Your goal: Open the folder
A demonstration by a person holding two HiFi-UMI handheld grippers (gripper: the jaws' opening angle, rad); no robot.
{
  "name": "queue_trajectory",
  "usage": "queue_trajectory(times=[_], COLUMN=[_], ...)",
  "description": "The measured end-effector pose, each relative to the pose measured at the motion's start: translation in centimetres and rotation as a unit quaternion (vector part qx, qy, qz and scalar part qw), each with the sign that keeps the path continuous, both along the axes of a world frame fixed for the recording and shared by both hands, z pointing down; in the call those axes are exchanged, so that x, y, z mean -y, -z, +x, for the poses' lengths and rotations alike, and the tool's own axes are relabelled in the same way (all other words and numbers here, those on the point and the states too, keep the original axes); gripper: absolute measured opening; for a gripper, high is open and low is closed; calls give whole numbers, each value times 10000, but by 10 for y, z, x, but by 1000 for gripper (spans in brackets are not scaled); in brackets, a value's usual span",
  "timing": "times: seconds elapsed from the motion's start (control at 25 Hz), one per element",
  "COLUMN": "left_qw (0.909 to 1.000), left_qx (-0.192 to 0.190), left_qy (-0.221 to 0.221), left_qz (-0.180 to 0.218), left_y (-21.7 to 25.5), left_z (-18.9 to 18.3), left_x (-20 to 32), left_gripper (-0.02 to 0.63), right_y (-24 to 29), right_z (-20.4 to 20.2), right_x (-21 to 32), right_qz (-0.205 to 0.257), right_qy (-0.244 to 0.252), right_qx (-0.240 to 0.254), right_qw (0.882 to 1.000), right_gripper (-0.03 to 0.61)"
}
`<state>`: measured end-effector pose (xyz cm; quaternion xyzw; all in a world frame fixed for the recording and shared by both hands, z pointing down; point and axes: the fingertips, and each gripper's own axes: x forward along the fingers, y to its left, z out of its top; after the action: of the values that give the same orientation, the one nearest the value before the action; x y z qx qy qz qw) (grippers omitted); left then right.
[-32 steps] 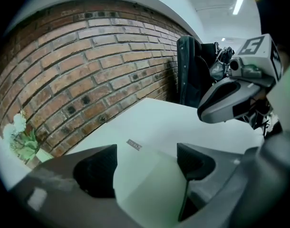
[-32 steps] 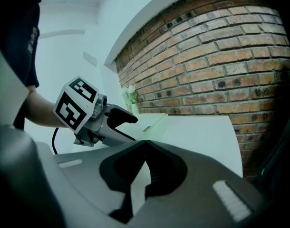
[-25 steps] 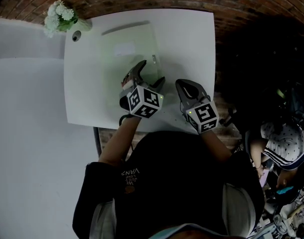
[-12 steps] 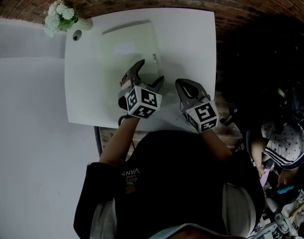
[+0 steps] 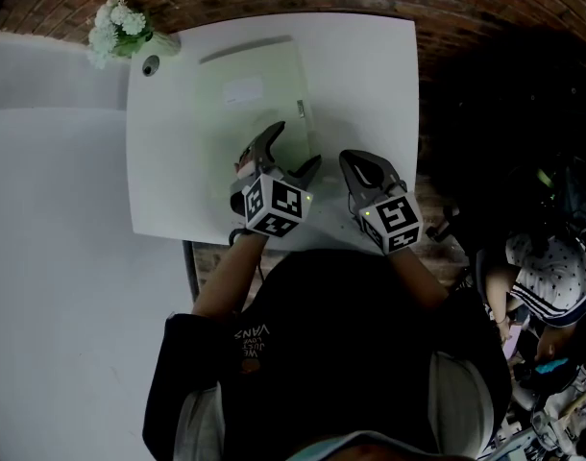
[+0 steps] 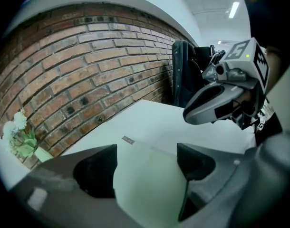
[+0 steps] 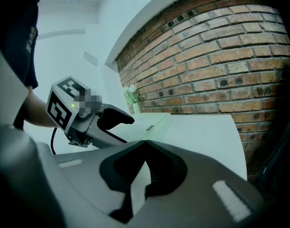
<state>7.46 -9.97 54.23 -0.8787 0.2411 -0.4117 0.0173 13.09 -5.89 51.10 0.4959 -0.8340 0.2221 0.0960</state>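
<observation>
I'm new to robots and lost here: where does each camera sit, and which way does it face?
Head view: on the person's head, looking steeply down at the table and folder; shows their dark shirt, left tool and right tool.
Left gripper view: rides the left tool, facing the brick wall across the folder; its own jaws, apart, show.
Right gripper view: rides the right tool, facing the same wall; its own jaws, together, show.
Shared: each gripper view catches the other tool; all three show the folder.

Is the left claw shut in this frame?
No, the left claw has its jaws wide apart, with the pale green folder showing in the gap between them.
</observation>
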Motion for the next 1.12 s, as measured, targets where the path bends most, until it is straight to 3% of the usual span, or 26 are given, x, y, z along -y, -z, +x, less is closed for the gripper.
queue_trajectory(times=[0.64,1.12], left_qw=[9995,9983], left_qx=[-139,285], left_qy=[-245,-505], left_qz=[-167,0], left_y=[-1,-6], left_z=[3,4], left_x=[-39,-62], left_gripper=[391,399], right_y=[-4,-3], right_z=[-4,-3], right_x=[-14,-24], right_qz=[-16,-17], right_qy=[2,-66], right_qx=[-56,-16], right_qw=[10000,10000], right_gripper=[-2,-2])
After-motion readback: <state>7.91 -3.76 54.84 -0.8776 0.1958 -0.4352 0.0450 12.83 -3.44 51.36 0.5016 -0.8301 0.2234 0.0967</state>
